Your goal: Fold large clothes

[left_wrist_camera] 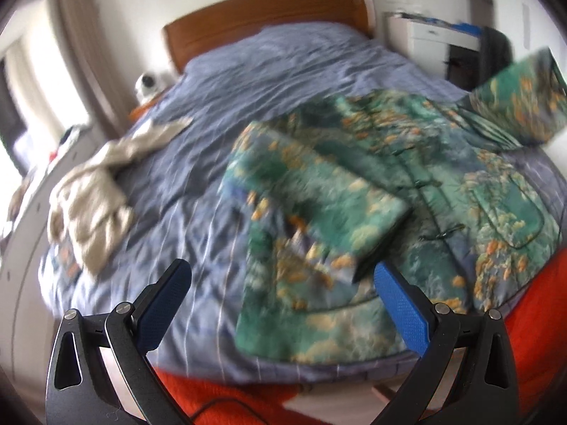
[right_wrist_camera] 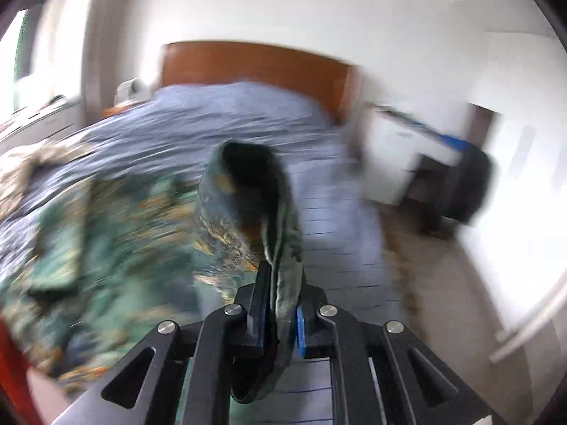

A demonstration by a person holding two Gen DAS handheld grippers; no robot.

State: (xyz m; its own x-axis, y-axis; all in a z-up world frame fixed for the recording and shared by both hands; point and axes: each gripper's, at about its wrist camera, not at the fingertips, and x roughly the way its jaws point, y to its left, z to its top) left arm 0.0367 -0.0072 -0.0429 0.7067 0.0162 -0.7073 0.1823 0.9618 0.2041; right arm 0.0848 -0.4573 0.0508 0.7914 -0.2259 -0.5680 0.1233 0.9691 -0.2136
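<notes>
The right gripper (right_wrist_camera: 281, 283) has its fingers clamped together on a fold of the green jacket (left_wrist_camera: 354, 191); the pinched cloth bulges up between the pads as a dark-lined loop, and the sleeve hangs lifted above the bed. In the left wrist view that raised sleeve shows at the far right, off the quilt (left_wrist_camera: 276, 81).

The left gripper (left_wrist_camera: 283, 283) has its fingers wide apart, holding nothing. Its right pad (left_wrist_camera: 400, 308) lies just beside the cuff of the other sleeve, which is folded across the jacket's front; whether pad and cuff touch cannot be told through the blur.

The jacket lies spread on the near right part of the blue quilt, front up. A crumpled beige garment (left_wrist_camera: 92, 194) lies well apart on the quilt's left side. Beyond stand a wooden headboard (left_wrist_camera: 269, 17), a white cabinet (left_wrist_camera: 425, 35) and a dark chair (right_wrist_camera: 467, 184). Red cloth (left_wrist_camera: 538, 318) shows at the near edge.
</notes>
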